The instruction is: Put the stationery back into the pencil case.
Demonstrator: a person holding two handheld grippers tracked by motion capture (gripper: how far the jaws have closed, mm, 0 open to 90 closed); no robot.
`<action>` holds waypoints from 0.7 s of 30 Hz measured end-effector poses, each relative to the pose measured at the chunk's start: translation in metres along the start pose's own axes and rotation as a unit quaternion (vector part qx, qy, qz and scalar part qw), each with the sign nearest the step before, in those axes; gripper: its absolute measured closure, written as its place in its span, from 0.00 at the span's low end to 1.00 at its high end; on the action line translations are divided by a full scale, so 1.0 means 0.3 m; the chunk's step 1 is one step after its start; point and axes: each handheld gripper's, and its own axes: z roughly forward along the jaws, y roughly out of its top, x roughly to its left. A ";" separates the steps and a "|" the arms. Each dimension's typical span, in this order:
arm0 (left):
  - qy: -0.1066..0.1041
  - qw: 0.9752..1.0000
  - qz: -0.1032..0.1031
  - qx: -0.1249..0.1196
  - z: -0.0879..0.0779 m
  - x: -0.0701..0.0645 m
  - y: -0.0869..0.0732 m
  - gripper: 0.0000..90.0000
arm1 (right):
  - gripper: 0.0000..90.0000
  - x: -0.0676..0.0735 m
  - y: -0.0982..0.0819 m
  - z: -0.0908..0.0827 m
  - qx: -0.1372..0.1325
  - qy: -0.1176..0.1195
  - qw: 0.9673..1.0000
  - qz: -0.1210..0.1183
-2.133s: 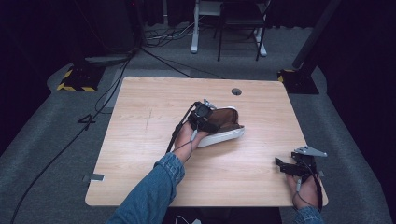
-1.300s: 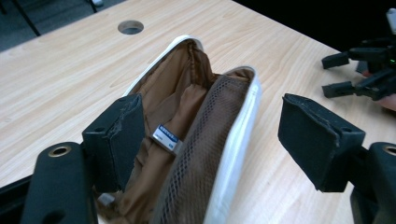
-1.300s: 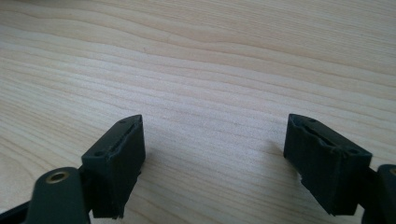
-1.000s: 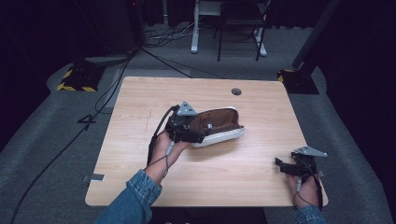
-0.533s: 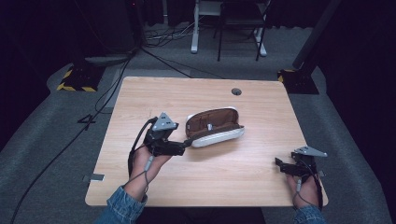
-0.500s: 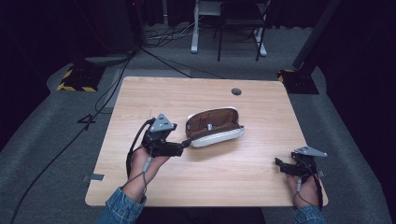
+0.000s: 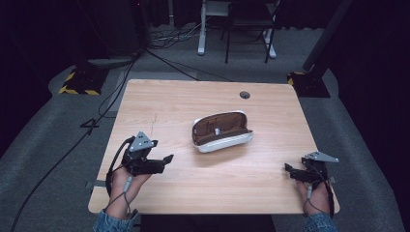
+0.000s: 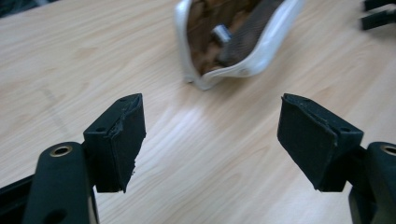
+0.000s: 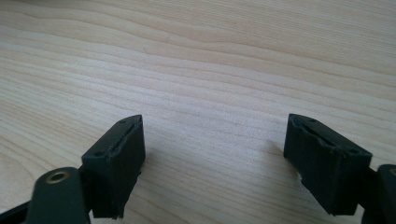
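White-shelled case with brown lining lies open near the centre of the tabletop, its long axis running left to right and tipped slightly away at the right end; a small grey item sits inside. Left gripper near the front-left edge and right gripper at the front-right corner both have fingers apart, holding nothing.

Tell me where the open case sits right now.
In the high view the case lies near the table's middle, below the round hole, up and right of the left gripper.
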 end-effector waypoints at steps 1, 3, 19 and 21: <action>-0.003 1.000 -0.005 0.001 -0.001 0.008 -0.010 0.27 | 0.23 0.000 0.000 0.000 0.000 0.000 1.000 0.000; -0.002 1.000 -0.006 0.007 0.008 0.021 -0.038 0.27 | 0.23 0.000 0.000 0.000 0.000 0.000 1.000 0.000; 0.021 0.998 -0.018 0.054 0.072 0.101 -0.214 0.24 | 0.23 0.000 0.000 0.000 0.000 0.000 1.000 -0.001; 0.024 0.998 -0.026 0.059 0.078 0.104 -0.224 0.24 | 0.23 0.000 0.000 0.000 0.000 0.000 1.000 -0.001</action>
